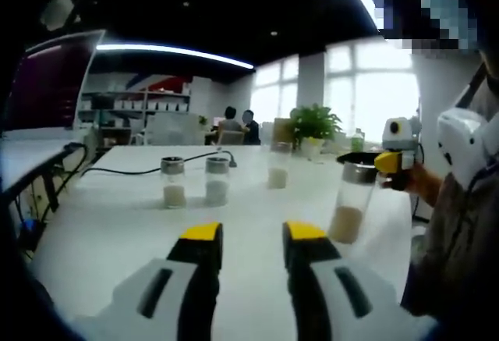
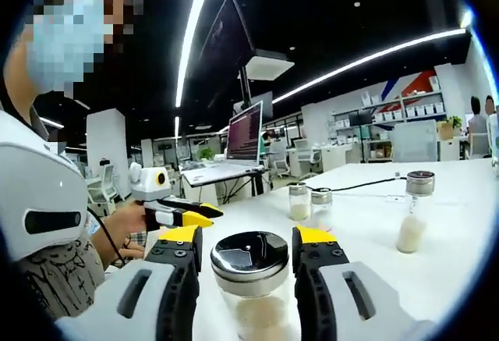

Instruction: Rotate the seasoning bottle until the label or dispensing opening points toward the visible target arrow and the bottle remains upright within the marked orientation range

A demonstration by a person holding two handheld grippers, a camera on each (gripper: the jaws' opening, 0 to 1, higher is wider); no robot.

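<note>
Right gripper view: right gripper [image 2: 245, 251] clamped on the seasoning bottle [image 2: 251, 282] at its cap, apparently lifted off the white table [image 2: 460, 224]. Left gripper [image 1: 251, 236] spread, empty. No target arrow visible; rotation progress can't be judged, placing remains.

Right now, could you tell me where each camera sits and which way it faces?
Left gripper view: rides the left gripper, facing along the white table; shows the right gripper clamping the seasoning bottle.
Right gripper view: rides the right gripper, looking down on that bottle's lid; the left gripper and person's hand show.
Shared: the held bottle, table.
</note>
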